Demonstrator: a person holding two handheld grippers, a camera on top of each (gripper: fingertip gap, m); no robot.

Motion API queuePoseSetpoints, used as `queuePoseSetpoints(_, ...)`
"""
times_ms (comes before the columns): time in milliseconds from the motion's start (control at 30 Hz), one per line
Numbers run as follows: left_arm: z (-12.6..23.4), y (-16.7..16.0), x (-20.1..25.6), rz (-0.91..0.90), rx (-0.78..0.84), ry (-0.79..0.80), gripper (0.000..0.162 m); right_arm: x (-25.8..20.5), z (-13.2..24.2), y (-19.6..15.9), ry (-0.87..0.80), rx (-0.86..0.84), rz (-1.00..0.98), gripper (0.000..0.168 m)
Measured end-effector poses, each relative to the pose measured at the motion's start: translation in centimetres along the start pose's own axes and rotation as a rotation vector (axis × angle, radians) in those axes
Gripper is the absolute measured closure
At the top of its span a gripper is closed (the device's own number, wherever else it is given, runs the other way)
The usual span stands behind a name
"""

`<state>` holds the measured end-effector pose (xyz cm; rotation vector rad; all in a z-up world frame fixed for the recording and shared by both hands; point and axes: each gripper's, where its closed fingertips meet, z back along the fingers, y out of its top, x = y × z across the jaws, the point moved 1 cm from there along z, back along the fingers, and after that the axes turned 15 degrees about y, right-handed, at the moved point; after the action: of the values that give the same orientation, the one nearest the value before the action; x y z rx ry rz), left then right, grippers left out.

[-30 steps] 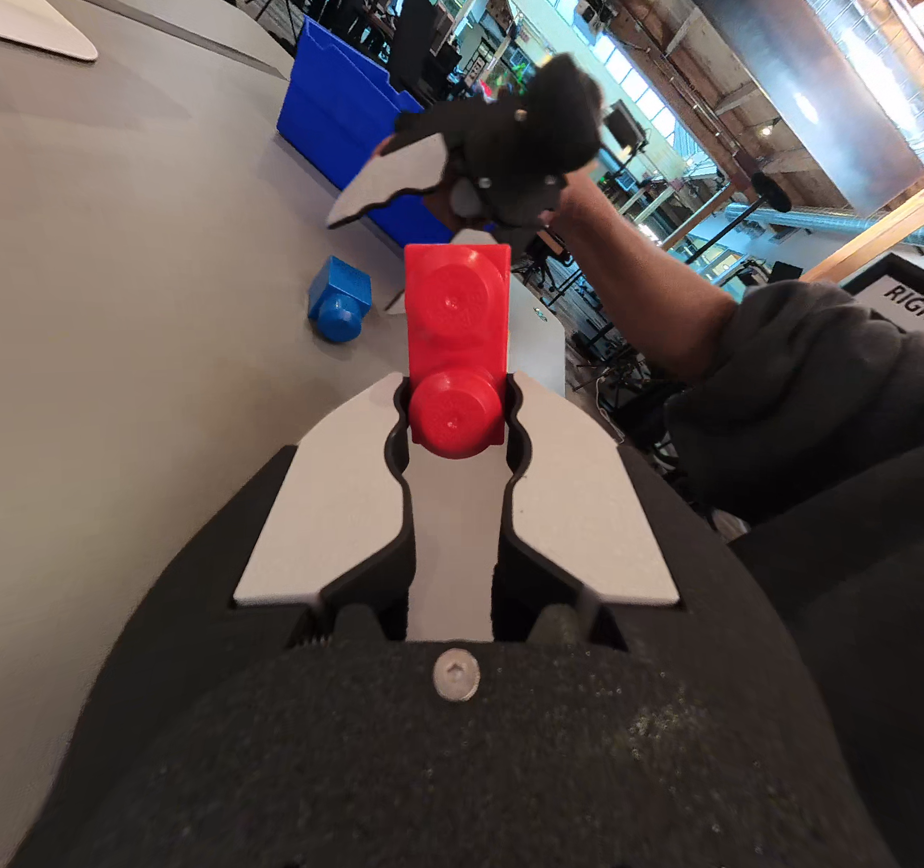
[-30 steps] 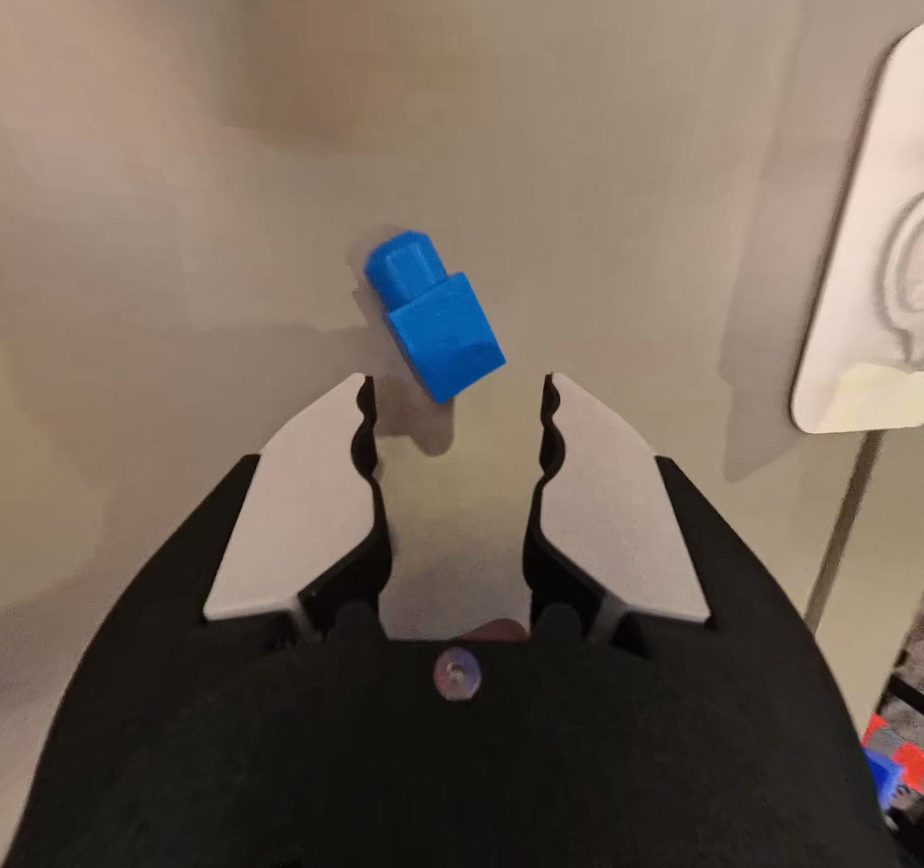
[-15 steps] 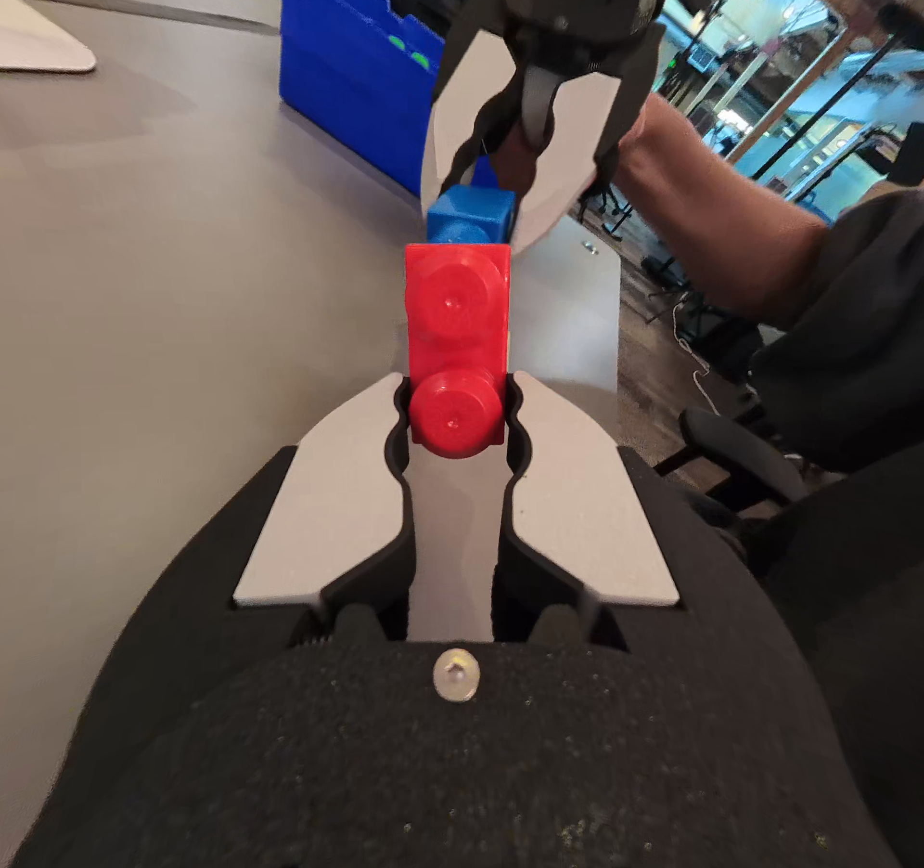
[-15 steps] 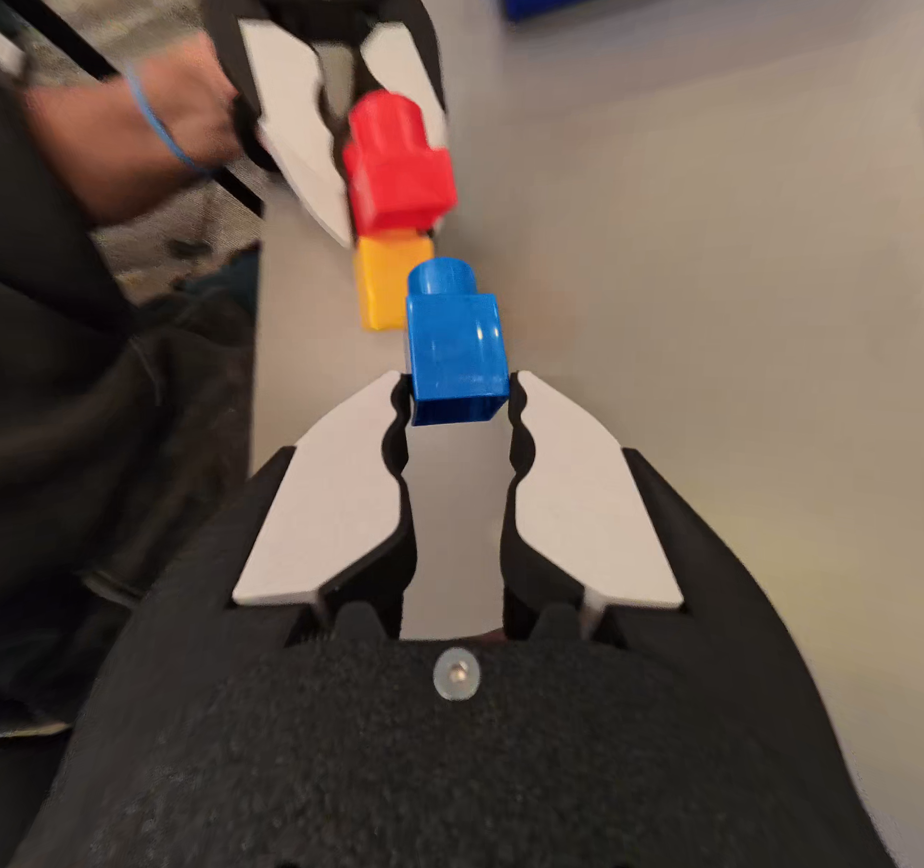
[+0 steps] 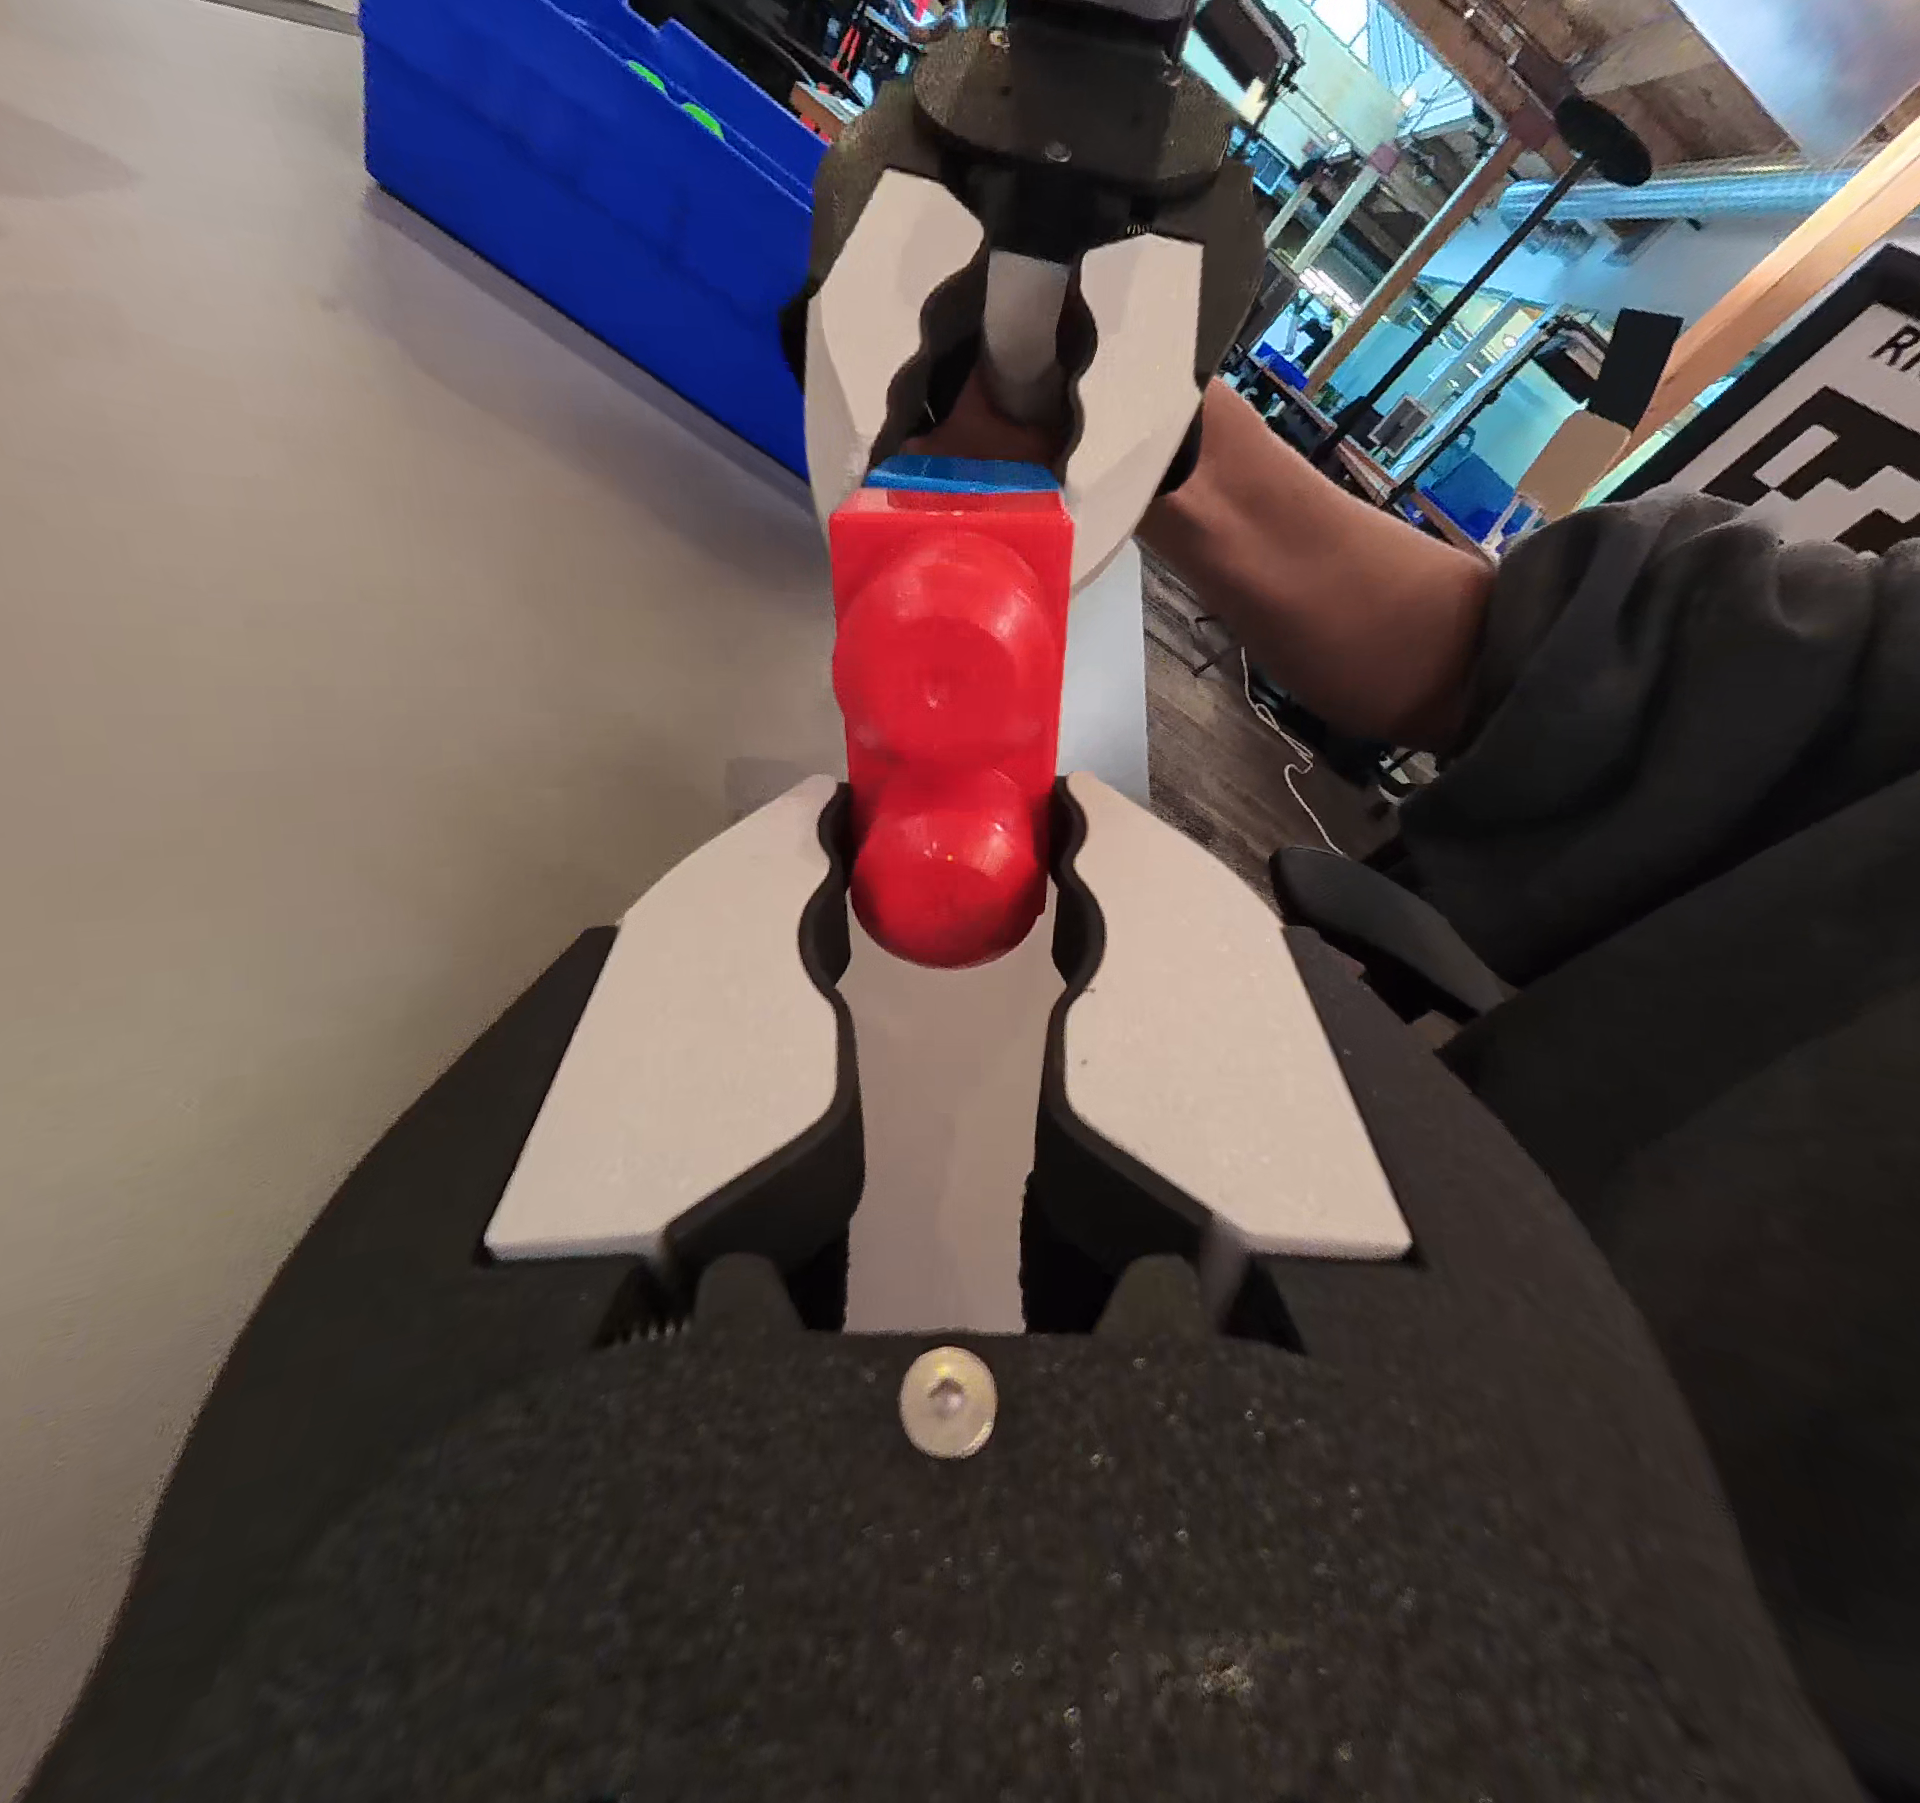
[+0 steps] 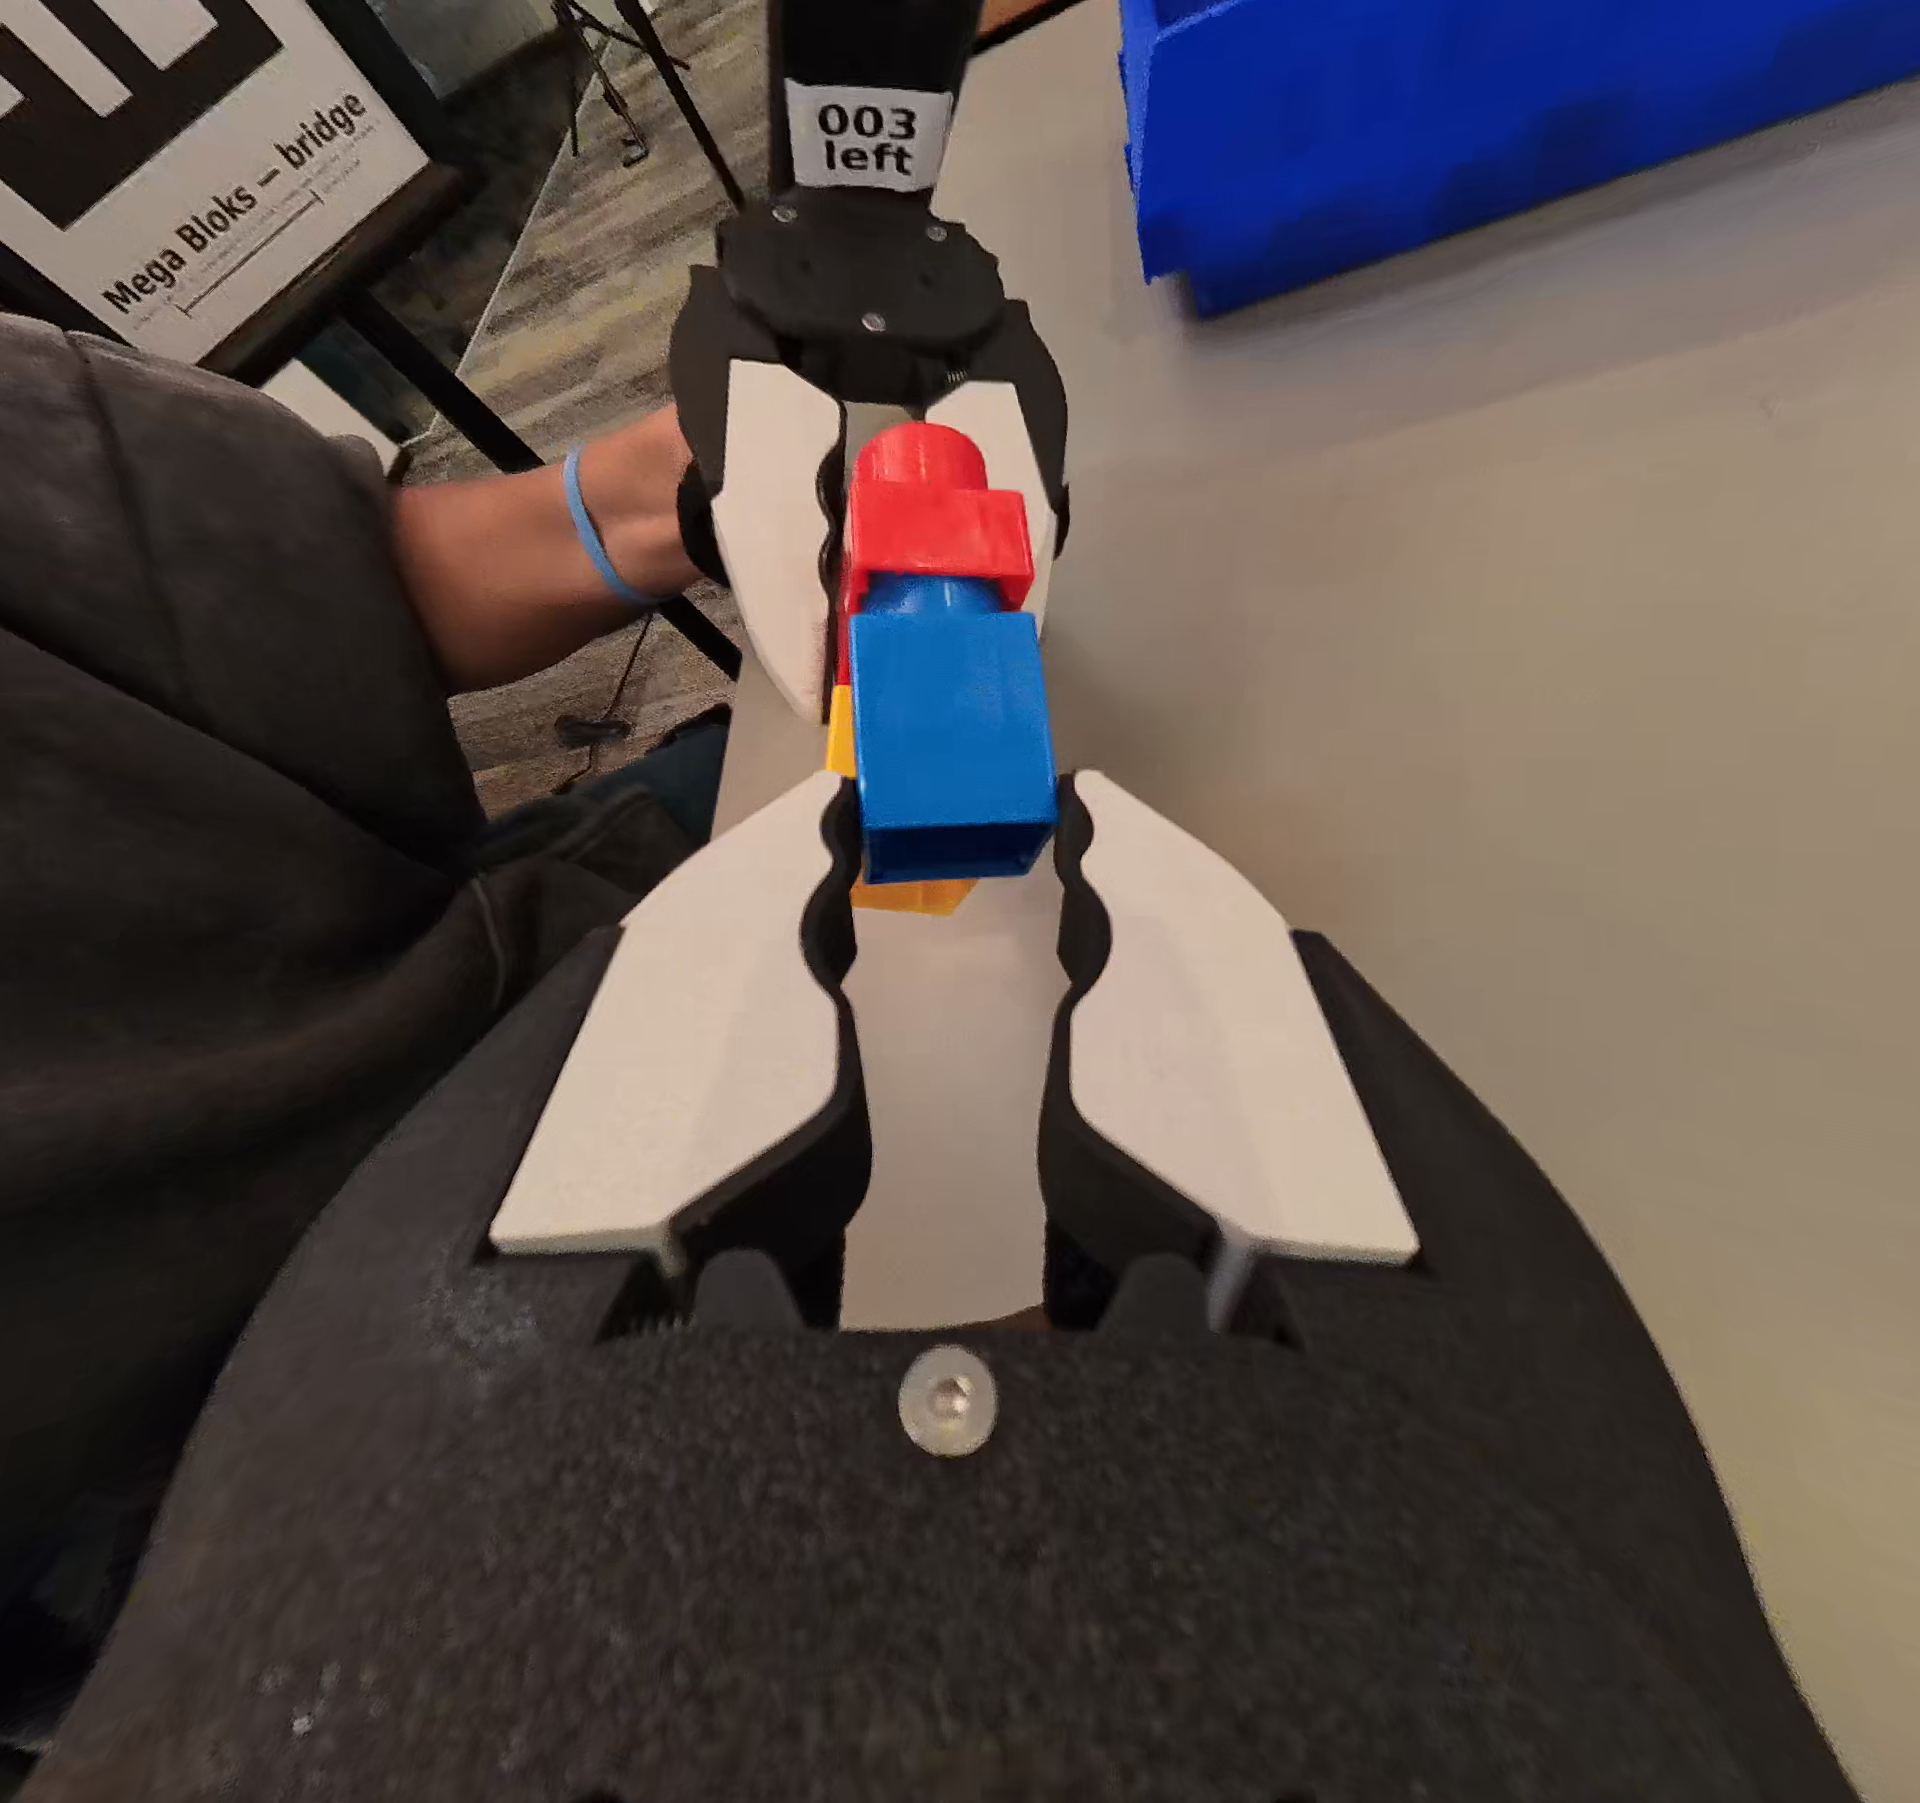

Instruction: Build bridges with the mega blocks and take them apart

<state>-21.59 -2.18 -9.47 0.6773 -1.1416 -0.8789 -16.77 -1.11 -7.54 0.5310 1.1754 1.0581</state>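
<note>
In the left wrist view my left gripper (image 5: 948, 823) is shut on the near stud of a red two-stud block (image 5: 951, 652). My right gripper (image 5: 971, 465) faces it, with a sliver of the blue block (image 5: 966, 477) showing behind the red one. In the right wrist view my right gripper (image 6: 951, 818) is shut on the blue one-stud block (image 6: 951, 735). Its stud presses into the underside of the red block (image 6: 935, 522), which the left gripper (image 6: 914, 548) holds. A yellow block (image 6: 912, 896) sits beside the blue one under the red block. All are held above the table.
A blue bin (image 5: 582, 164) stands on the grey table (image 5: 312, 610) beyond the blocks; it also shows in the right wrist view (image 6: 1507, 70). A person's arms and dark sleeves (image 6: 208, 662) lie along the table's edge. A printed sign (image 6: 156, 91) stands past that edge. The grippers' ends are close to 5 centimeters from one another.
My right gripper closed on the blue block lying on the table, lifted it and brought it to the red block. The left gripper has kept its hold on the red block.
</note>
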Motion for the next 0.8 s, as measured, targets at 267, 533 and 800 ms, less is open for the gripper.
queuePoseSetpoints(267, -0.9, -1.5, 0.3, -0.022, -0.084, -0.011, 0.127, -0.1, -0.3, -1.0, 0.007, -0.076, -0.007, 0.133)
queuePoseSetpoints(533, -0.7, 0.0, 0.1, 0.068, 0.006, -0.045, 0.112, 0.6, 0.5, -1.4, -0.002, -0.035, -0.022, 0.133)
queuePoseSetpoints(800, -1.0, -0.2, -1.0, 0.13, 0.002, -0.031, 0.124, 1.4, -0.6, -2.7, 0.004, -0.049, -0.005, 0.133)
